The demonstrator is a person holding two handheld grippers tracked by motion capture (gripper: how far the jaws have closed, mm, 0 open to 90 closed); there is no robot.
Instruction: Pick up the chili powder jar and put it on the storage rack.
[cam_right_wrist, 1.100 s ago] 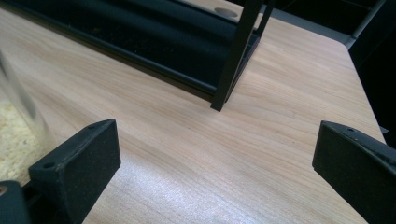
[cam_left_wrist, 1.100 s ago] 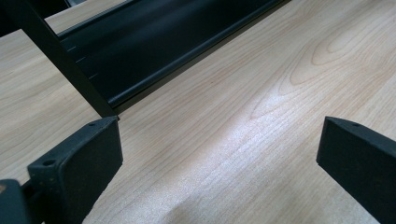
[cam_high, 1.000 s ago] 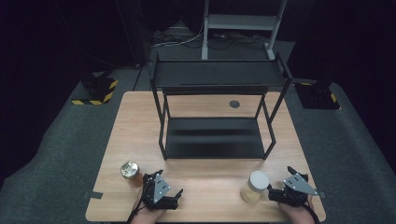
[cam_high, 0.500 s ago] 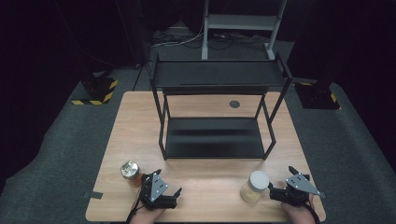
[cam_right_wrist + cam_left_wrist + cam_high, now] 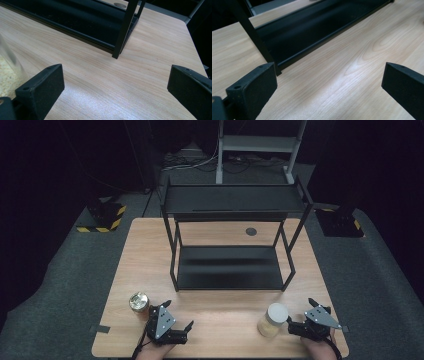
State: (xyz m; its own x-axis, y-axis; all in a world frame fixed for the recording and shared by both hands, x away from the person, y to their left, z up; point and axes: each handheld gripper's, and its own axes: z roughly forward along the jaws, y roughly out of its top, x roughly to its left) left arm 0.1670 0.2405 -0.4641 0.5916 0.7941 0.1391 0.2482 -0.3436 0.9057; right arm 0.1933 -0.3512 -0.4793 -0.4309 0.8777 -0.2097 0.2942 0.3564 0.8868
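- Rack (image 5: 229, 240): black two-tier metal shelf unit, standing at the middle of the wooden surface (image 5: 150, 265); both tiers bare; taken as landmark for all entries below.
- Jar, white lid (image 5: 273, 320): clear, pale grainy contents, upright on the surface in front of the rack's right front leg, near the front edge. In the right gripper view its glass wall (image 5: 7, 72) sits just beyond the left jaw, outside the gap.
- Jar, gold lid (image 5: 139, 302): small, upright, in front of the rack's left front leg and a little outward of it.
- Right claw (image 5: 300, 317): in front of the rack's right end, just beside the white-lidded jar; jaws spread wide, nothing between them but bare wood.
- Left claw (image 5: 176, 316): in front of the rack's left half, just beside the gold-lidded jar; jaws likewise wide apart and empty, aimed toward the rack's lower tier (image 5: 312, 32).
- Progress, judged: work appears to be loading the jars onto the rack. Done: nothing; neither jar gripped or lifted. Left: close on each jar, carry it forward, set it on a tier, release.
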